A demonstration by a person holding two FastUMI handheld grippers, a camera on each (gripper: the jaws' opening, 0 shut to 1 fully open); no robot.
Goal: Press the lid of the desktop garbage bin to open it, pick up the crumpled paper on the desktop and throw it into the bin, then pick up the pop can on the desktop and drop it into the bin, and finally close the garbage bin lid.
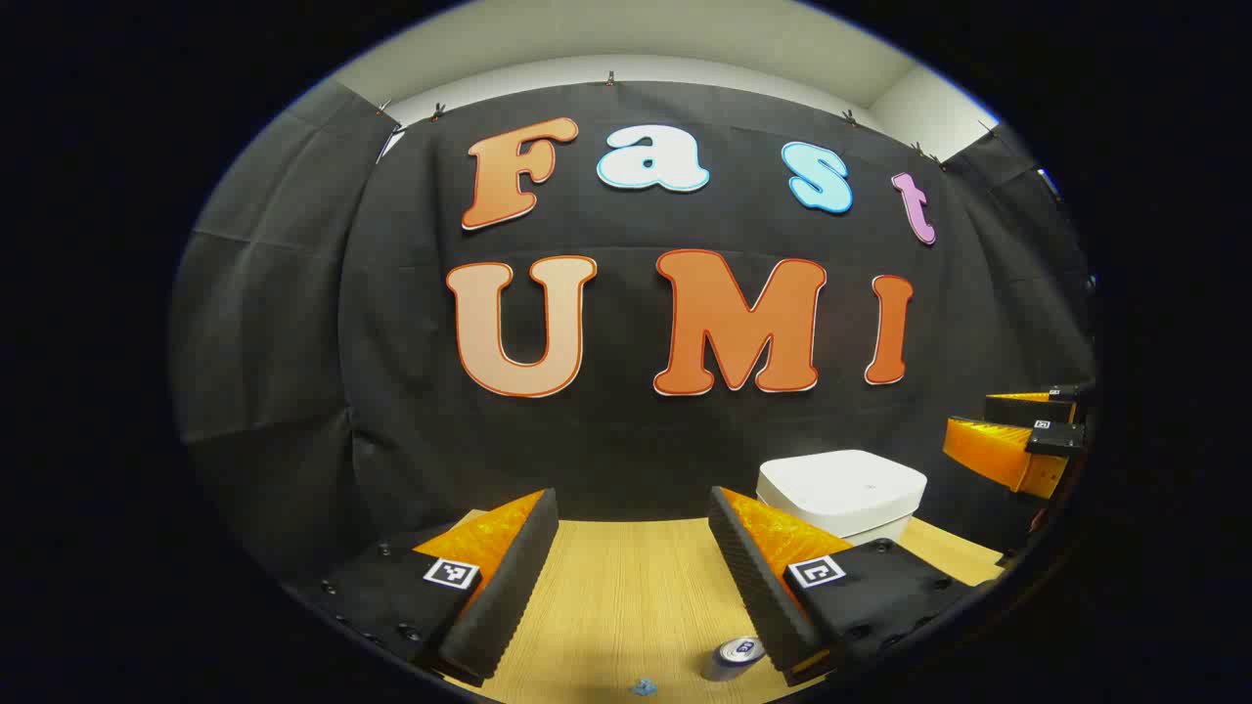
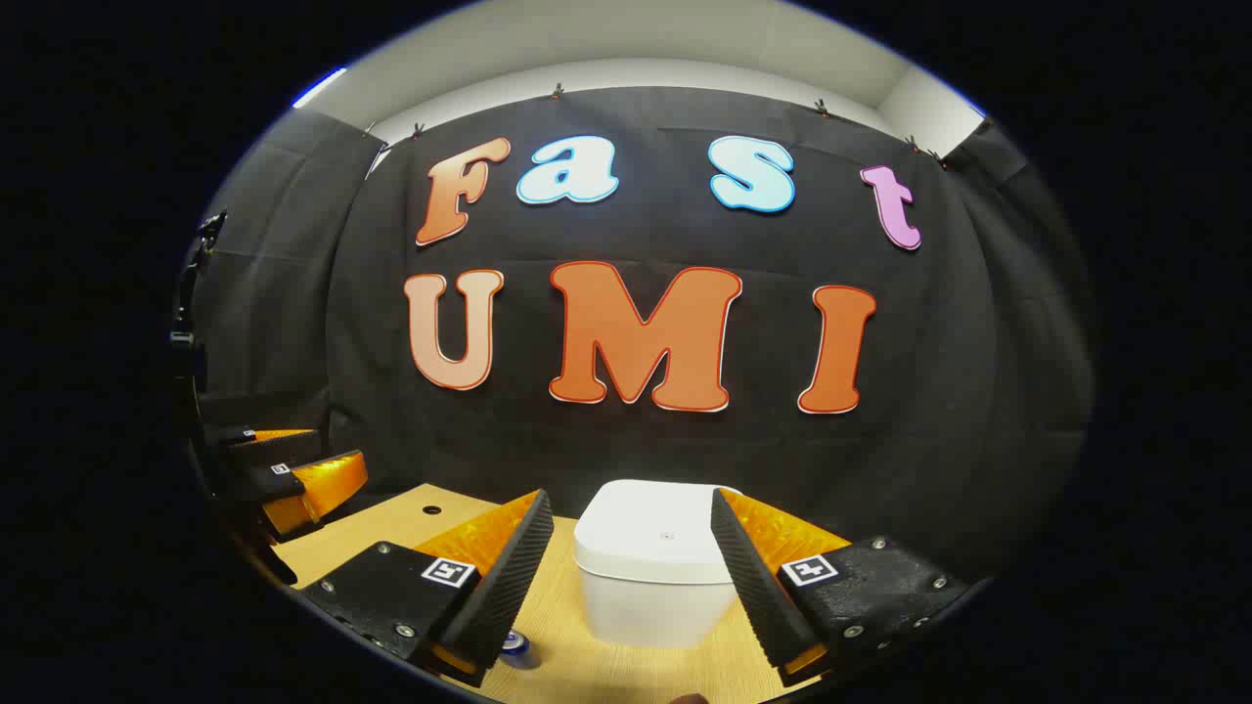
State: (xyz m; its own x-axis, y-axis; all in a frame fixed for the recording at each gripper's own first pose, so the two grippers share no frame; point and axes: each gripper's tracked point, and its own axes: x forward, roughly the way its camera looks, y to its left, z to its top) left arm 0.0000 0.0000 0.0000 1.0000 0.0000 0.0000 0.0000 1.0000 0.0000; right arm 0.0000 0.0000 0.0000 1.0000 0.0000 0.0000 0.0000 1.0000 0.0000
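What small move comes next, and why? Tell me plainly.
Probably lower the right tongs onto the bin's lid to press it open: the lid sits shut and centred between those open tongs, while the pop can stands untouched on the desktop.

1. Garbage bin (image 2: 653,572): plain white body and lid, no pattern (a faint small mark sits at the lid's centre).
2. Desktop (image 1: 626,596): light yellow-tan wood with fine straight grain lines.
3. Pop can (image 1: 734,657): silver-grey, with a blue patch on its top.
4. Small scrap (image 1: 643,687) on the desktop: pale blue.
5. Booth wall (image 2: 978,391): black cloth.
6. Room wall above the cloth (image 1: 685,44): off-white.
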